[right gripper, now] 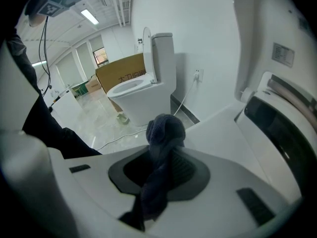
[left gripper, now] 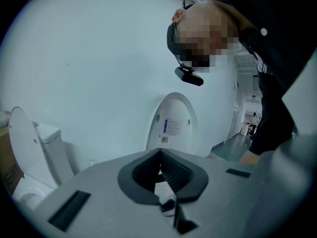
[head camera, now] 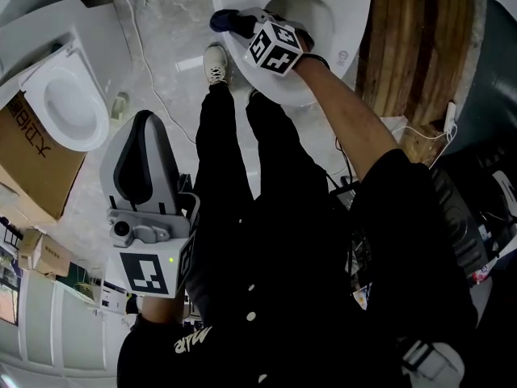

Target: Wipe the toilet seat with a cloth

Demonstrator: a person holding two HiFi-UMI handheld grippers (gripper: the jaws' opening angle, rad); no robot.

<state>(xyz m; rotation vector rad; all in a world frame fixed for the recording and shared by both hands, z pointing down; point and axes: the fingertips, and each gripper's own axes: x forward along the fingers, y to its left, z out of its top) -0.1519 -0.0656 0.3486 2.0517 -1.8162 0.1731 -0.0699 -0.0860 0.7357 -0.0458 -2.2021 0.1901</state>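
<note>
The right claw [right gripper: 159, 155] pinches the cloth [right gripper: 164, 129] near the toilet seat [right gripper: 225, 130].

toilet seat [head camera: 353, 10] cut off at top, cloth [head camera: 224, 20] partly behind rt claw [head camera: 245, 26]

Right gripper [head camera: 249, 29]: at the toilet [head camera: 351, 10] rim, dark blue cloth [head camera: 224, 20] at its tip (marker cube facing up).
Left gripper [head camera: 144, 128]: held low, well apart from that toilet.
Far left: second toilet [head camera: 69, 107], lid raised, beside a cardboard box [head camera: 28, 160].

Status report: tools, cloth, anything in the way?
Right tool shut on dark cloth, at toilet seat. Left tool shut, empty, away from it. No obstacle seen.
</note>
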